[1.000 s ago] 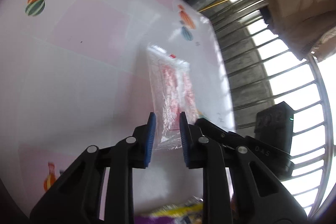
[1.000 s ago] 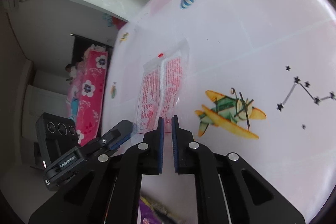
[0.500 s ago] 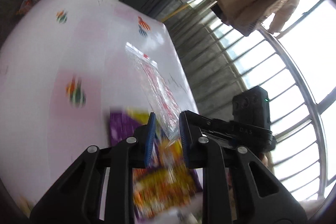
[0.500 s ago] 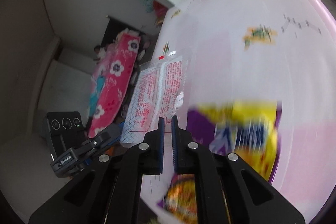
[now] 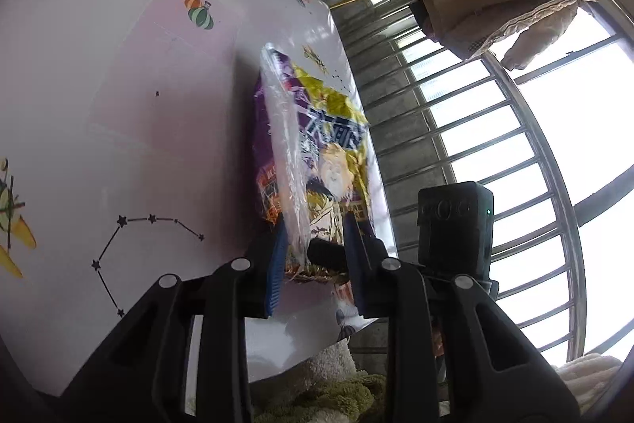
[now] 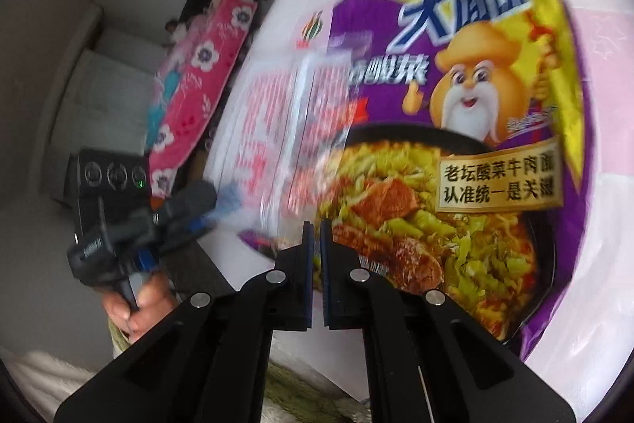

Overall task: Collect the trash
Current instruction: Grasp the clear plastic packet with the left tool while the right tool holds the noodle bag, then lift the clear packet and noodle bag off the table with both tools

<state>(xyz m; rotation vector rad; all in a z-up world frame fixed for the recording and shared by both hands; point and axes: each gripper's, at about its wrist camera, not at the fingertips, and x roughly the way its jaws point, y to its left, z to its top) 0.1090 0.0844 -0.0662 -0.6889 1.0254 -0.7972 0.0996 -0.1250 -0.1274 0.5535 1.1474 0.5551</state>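
Nearest in the right wrist view, the right tool (image 6: pixel 316 244) is pinched almost fully together at the near edge of the clear plastic wrapper (image 6: pixel 277 129), which it appears to grip. The left tool (image 5: pixel 313 244) has just been opening; its jaws stand apart with the wrapper's end hanging between them, and I cannot tell whether they press it. A second ago the wrapper lay on bare bench (image 5: pixel 119 106); now both tools have carried it over the purple-and-yellow instant-noodle packet (image 6: pixel 455 106), so the two pieces are likely being gathered together. Both wrapper and packet run lengthwise away from the tools, towards the bench's far edge.
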